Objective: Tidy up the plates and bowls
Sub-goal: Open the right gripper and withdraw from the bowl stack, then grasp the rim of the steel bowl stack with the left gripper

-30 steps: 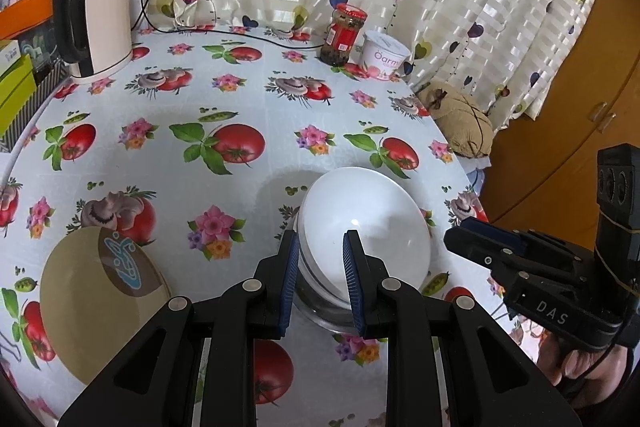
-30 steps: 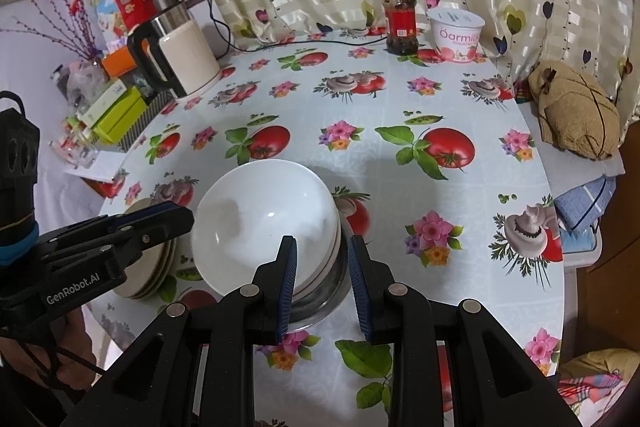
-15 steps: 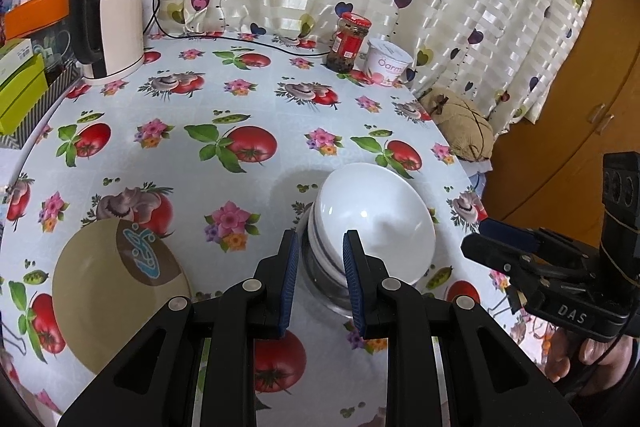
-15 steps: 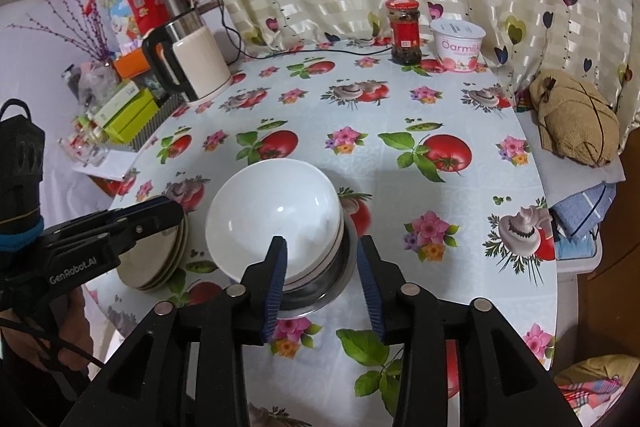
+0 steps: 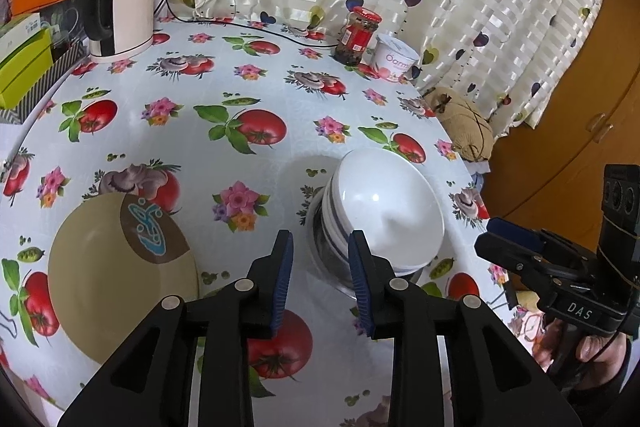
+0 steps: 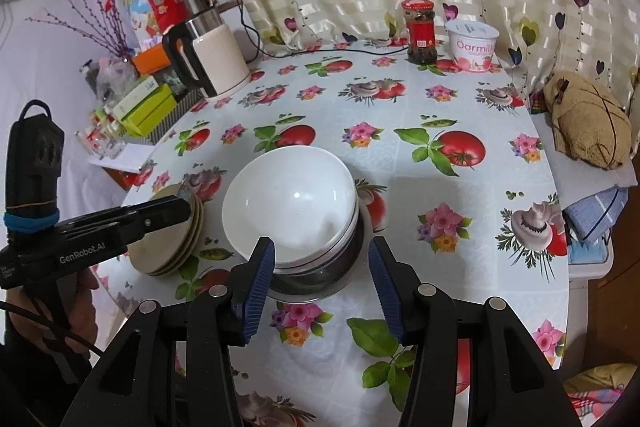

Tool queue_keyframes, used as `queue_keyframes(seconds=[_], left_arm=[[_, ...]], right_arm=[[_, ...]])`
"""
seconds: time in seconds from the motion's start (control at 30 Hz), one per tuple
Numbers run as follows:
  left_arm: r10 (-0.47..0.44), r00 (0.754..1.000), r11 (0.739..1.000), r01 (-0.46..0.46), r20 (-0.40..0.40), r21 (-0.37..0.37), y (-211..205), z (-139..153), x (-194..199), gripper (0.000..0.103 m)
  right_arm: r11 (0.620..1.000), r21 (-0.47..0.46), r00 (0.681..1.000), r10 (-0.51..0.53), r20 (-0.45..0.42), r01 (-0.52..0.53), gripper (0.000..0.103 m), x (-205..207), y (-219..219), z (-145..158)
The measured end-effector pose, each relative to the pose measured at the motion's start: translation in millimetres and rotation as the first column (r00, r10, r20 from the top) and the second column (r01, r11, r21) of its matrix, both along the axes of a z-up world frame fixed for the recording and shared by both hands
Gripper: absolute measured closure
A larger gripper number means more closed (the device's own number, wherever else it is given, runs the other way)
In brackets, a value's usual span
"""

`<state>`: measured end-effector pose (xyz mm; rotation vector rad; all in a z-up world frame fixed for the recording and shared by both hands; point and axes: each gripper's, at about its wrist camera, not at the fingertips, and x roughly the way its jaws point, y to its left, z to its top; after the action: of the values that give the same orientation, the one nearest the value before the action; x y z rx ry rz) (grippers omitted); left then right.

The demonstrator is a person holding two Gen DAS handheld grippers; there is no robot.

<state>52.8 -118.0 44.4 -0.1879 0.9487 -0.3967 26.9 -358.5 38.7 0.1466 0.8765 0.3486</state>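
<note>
A stack of white bowls (image 5: pixel 388 211) (image 6: pixel 288 199) sits in a metal bowl (image 6: pixel 320 281) on the flowered tablecloth. Left of it lies a stack of tan plates (image 5: pixel 120 275) (image 6: pixel 176 243). My left gripper (image 5: pixel 320 247) hovers just before the bowls' left side. Its jaws are opening and nothing is between them. My right gripper (image 6: pixel 320 251) stands at the near side of the stack, its jaws opening, the pads clear of the bowls. Each gripper also shows in the other's view: the right gripper (image 5: pixel 496 233) beside the bowls, the left gripper (image 6: pixel 176 209) over the plates.
A kettle (image 6: pixel 212 63), a red-lidded jar (image 6: pixel 420 35) and a yogurt tub (image 6: pixel 474 45) stand along the back by the curtain. Boxes (image 6: pixel 144 107) crowd the left edge. A tan cloth bundle (image 6: pixel 588 123) lies off the table's right side.
Both grippers drew back a little from the bowl stack and their jaws widened, the right one by more. The top white bowl stays on the stack.
</note>
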Motion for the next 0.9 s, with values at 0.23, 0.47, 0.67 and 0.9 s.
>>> queue_keyframes(seconds=[0.23,0.47,0.67,0.9], left_arm=[[-0.002,1.0,1.0,0.002,-0.017,-0.007,4,-6,-1,0.073],[-0.012,0.999,1.0,0.012,-0.046,-0.01,4,-15,-1,0.073],[-0.021,0.998,1.0,0.02,-0.061,-0.012,1,-19,-1,0.073],[-0.027,0.997,1.0,0.026,-0.072,-0.014,-2,-22,0,0.073]], right_arm=[[1.0,-0.025,1.0,-0.015,-0.011,0.015,0.053,-1,1,-2],[0.999,-0.035,0.999,-0.041,-0.026,0.04,0.053,-2,-4,-9],[0.998,-0.045,0.998,-0.052,-0.025,0.051,0.053,-4,-6,-12],[0.997,-0.051,0.998,-0.059,-0.026,0.058,0.053,-5,-9,-16]])
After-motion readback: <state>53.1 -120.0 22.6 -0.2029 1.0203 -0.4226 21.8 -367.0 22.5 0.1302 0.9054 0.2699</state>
